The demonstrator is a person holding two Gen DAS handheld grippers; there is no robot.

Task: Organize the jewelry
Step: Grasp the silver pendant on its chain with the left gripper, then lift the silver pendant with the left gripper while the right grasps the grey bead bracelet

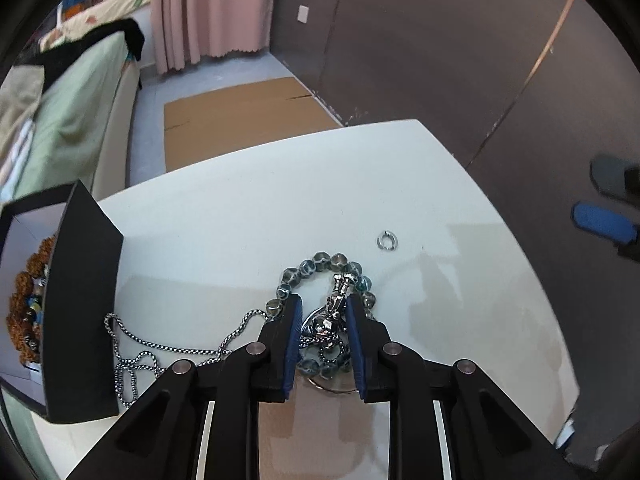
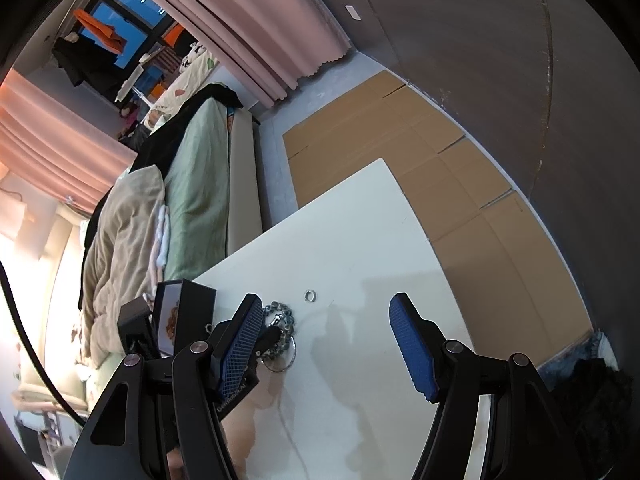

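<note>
Left wrist view: the left gripper (image 1: 323, 322) has its jaws narrowly parted around a silver pendant (image 1: 333, 317), which lies over a grey-blue bead bracelet (image 1: 320, 276) on the white tabletop (image 1: 224, 232); whether the pads press it I cannot tell. Right wrist view: the right gripper (image 2: 326, 330) hangs above the tabletop with jaws spread wide and empty, the bracelet just left of them.

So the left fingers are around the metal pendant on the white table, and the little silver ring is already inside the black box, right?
Not quite. The silver ring lies loose on the white table, beyond the pendant, well apart from the black box, as the left wrist view shows. The rest holds.
</note>
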